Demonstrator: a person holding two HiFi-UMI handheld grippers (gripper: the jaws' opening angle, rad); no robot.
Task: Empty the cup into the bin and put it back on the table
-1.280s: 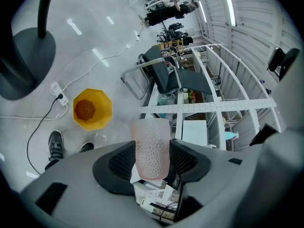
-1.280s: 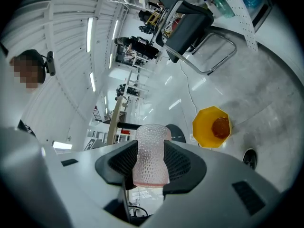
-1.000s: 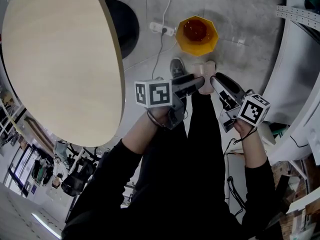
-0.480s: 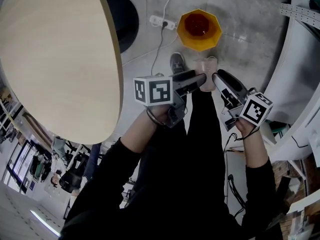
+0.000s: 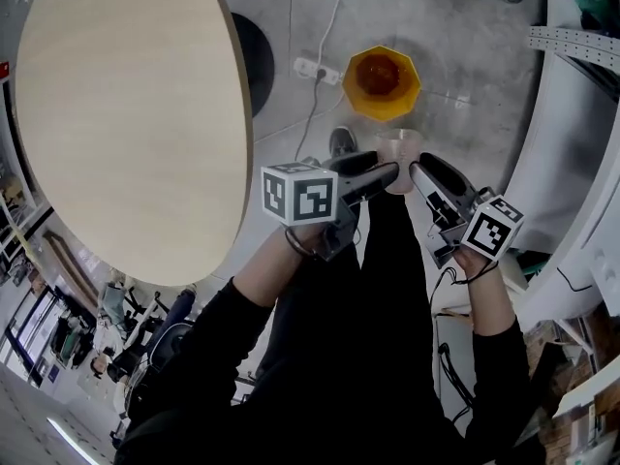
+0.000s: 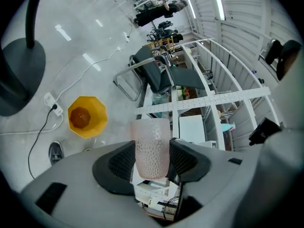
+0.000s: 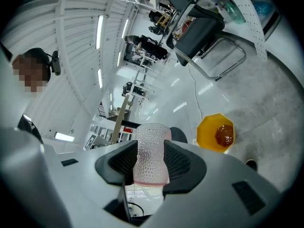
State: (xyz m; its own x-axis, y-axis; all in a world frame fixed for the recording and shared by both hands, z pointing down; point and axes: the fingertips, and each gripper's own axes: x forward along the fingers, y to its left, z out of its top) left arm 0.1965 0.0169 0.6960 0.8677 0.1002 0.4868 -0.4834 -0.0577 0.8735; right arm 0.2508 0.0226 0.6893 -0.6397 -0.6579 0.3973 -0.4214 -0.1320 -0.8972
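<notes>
Cup (image 5: 399,149) gripped by left gripper (image 6: 152,159) and right gripper (image 7: 151,161), both closed on it. Bin (image 5: 385,77) ahead of both

Bright, even lighting; sharp centre, fisheye-warped edges.

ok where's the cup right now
In the head view the cup is centre-right, clamped between the left gripper and the right gripper over the floor, just short of the yellow bin and right of the round table.

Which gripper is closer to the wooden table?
The left gripper, on the table side of the cup; the right gripper grips it from the far side.
</notes>
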